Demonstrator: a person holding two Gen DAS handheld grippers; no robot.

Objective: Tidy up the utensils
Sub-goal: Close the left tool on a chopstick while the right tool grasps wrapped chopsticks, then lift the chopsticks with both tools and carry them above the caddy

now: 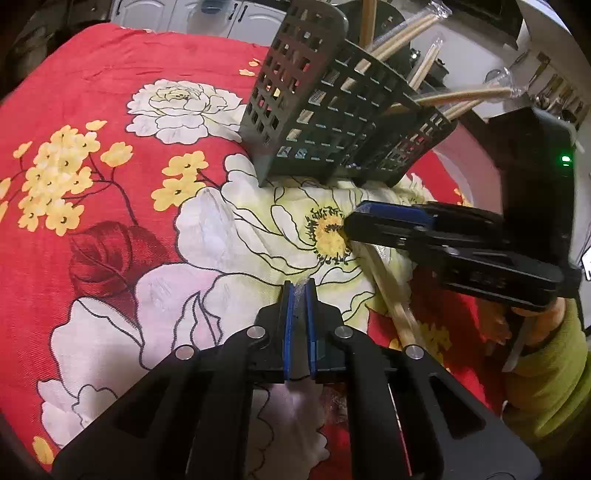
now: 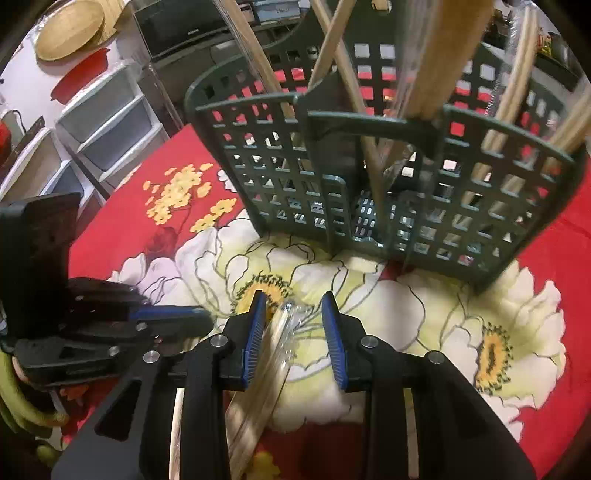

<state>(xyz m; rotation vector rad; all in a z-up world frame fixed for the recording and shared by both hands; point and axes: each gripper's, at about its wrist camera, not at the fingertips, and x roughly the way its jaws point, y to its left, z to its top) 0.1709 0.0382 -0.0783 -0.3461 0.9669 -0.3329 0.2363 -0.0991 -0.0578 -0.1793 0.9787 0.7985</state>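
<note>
A dark green perforated caddy stands on the red floral cloth and holds several wrapped wooden utensils. My right gripper is open just in front of it. A clear-wrapped pair of chopsticks lies between its jaws against the left pad, while the right pad stands apart from it. My left gripper is low over the cloth with its blue pads together, pinching a bit of crinkled clear wrapper. I cannot tell what that wrapper holds.
The red floral cloth covers the whole table. A green sleeve holds the right gripper. Beyond the table's left edge stand grey drawer units, with a woven basket and a red bowl above them.
</note>
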